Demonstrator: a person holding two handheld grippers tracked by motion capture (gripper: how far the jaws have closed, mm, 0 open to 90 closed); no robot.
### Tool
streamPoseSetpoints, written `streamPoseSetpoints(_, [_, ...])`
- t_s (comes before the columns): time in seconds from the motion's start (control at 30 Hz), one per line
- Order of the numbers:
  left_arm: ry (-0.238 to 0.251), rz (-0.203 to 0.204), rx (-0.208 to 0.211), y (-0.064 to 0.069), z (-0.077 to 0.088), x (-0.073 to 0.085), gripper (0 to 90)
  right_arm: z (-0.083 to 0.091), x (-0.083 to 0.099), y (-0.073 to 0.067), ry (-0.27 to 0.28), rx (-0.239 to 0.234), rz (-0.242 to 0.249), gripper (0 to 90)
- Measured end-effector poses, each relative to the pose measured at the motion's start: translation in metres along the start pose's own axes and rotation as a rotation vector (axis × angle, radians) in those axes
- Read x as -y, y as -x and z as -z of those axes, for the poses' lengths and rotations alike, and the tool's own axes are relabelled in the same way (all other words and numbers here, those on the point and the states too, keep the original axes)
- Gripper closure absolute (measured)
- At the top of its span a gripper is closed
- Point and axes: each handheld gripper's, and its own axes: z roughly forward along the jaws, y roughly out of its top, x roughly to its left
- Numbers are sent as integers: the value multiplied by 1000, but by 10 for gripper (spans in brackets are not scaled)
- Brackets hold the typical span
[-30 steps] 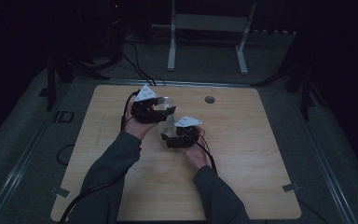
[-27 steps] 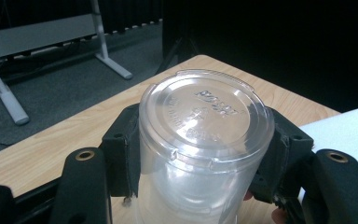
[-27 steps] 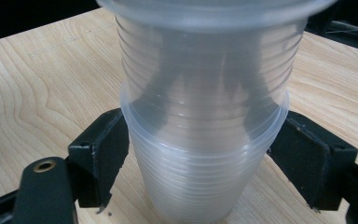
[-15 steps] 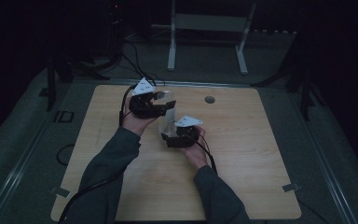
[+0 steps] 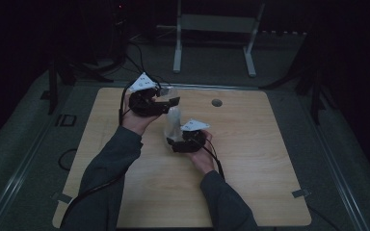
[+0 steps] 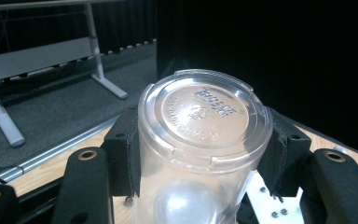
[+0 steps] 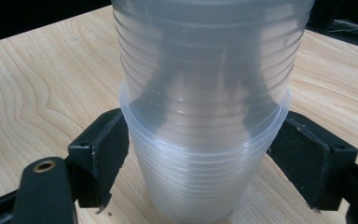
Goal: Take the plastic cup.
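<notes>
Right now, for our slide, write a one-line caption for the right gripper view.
Hand-held gripper clamps a stack of clear plastic cups on a light wooden table.

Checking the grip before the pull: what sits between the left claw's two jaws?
An upside-down clear plastic cup, pressed on both sides by the left claw, seen in the left gripper view.

Clear cups (image 7: 205,140) sit between black claw jaws over a pale, seemingly wood-grained table (image 5: 250,159).
</notes>
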Motion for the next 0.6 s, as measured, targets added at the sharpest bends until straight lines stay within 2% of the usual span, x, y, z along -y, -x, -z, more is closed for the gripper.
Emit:
streamPoseSetpoints(0.23, [17,-7,20,2,9,-9,409,1,0,1,1,-5,-4,195])
streamPoseSetpoints(0.6, [13,-55,37,11,20,-18,409,6,-1,1,-4,2,13,135])
